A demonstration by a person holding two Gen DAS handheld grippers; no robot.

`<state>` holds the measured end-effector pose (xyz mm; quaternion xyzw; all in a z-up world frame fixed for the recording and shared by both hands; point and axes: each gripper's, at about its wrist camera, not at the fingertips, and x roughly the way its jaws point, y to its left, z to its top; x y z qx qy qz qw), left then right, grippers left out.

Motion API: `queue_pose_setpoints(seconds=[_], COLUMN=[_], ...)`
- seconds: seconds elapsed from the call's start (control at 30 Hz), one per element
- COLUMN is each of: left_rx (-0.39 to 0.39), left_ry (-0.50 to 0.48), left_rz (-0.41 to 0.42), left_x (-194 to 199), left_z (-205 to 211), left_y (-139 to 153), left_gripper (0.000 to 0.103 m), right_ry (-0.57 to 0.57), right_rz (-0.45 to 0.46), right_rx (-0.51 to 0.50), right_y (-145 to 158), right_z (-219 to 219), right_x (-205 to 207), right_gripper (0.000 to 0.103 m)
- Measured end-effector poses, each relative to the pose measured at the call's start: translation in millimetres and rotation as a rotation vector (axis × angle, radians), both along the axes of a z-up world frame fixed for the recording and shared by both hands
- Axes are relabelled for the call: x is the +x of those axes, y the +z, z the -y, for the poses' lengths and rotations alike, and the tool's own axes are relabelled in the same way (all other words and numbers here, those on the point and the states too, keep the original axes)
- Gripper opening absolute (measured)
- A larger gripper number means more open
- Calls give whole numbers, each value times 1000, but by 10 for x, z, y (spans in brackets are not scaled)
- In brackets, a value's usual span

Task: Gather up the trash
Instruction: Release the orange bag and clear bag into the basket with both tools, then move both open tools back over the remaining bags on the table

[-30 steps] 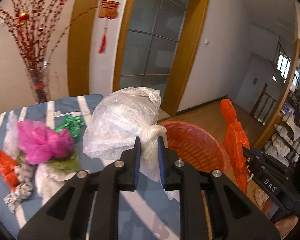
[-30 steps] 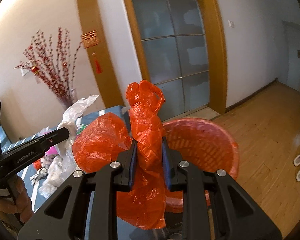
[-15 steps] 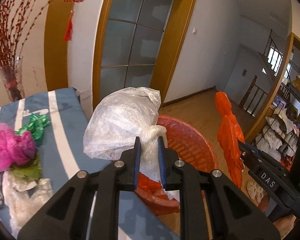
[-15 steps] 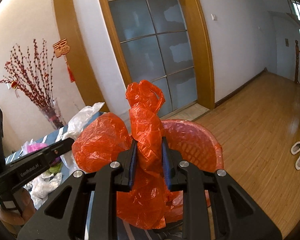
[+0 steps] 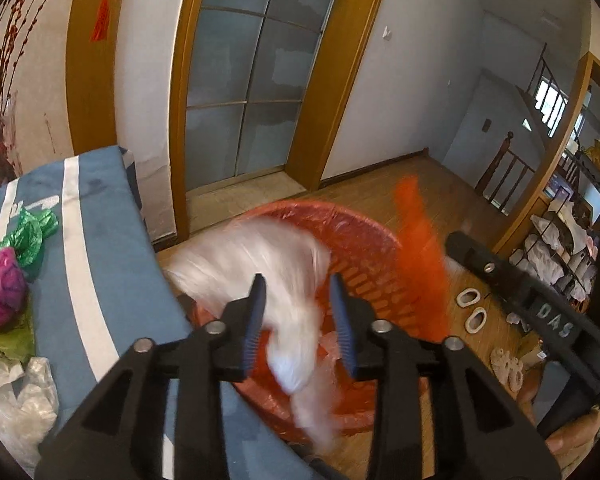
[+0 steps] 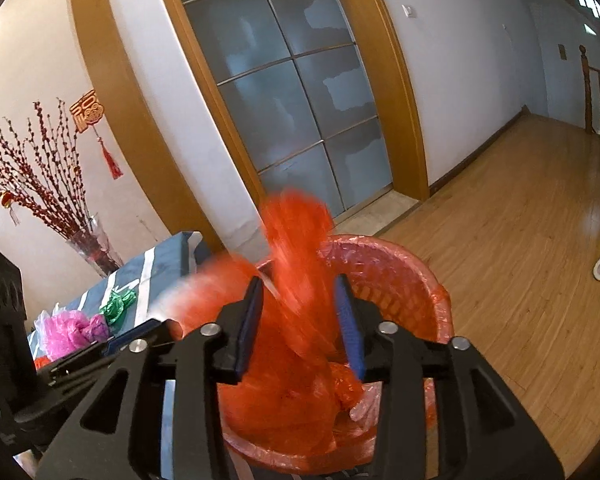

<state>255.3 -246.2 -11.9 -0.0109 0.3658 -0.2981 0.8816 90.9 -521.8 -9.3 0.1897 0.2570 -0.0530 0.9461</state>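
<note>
— Bags in mid-drop, that is what we have: our left gripper has its jaws spreading, and the white plastic bag, blurred, hangs between the blue pads without being pinched. It sits over the near left rim of the red basket, which stands on the floor just right of the blue striped table.

— And our right gripper is opening too. The orange bag smears between its fingers, loose, above the same basket, with part of it already down inside.

— What worries us?

— The white bag. Much of it bulges toward the table side of the rim, so we judge it could catch the edge and slide to the floor or back onto the cloth. Light film also clings to pads; either bag might drag along if a hand pulls away too early.

— Two bags falling together could also jostle each other.

— More trash waits at far left: a pink bag, a green bag, and clear plastic scraps at the near edge.
</note>
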Motion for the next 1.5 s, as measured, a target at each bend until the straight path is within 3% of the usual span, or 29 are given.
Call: queue_pose_setpoints(seconds=[0.23, 0.37, 0.47, 0.97, 1.23, 1.5], left_rx=[14, 24, 43, 146, 176, 176], left_ry=[50, 81, 118, 390, 571, 687], left_rz=[-14, 2, 30, 147, 112, 84], left_x=[-22, -113, -210, -614, -711, -771], left_z=[-280, -476, -687, -2082, -2938, -3474], left_y=[-59, -14, 45, 214, 85, -47], left_gripper=[46, 52, 57, 74, 79, 81], right_ry=[-38, -54, -32, 285, 459, 576], right_rz=[-19, -11, 4, 1, -48, -135], right_rx=[-36, -87, -127, -141, -150, -147], right_y=[-2, 68, 130, 157, -3, -307], right_z=[24, -53, -197, -1461, -2229, -2925], right_x=[-127, -199, -234, -140, -79, 67], right_gripper=[52, 66, 68, 68, 68, 65])
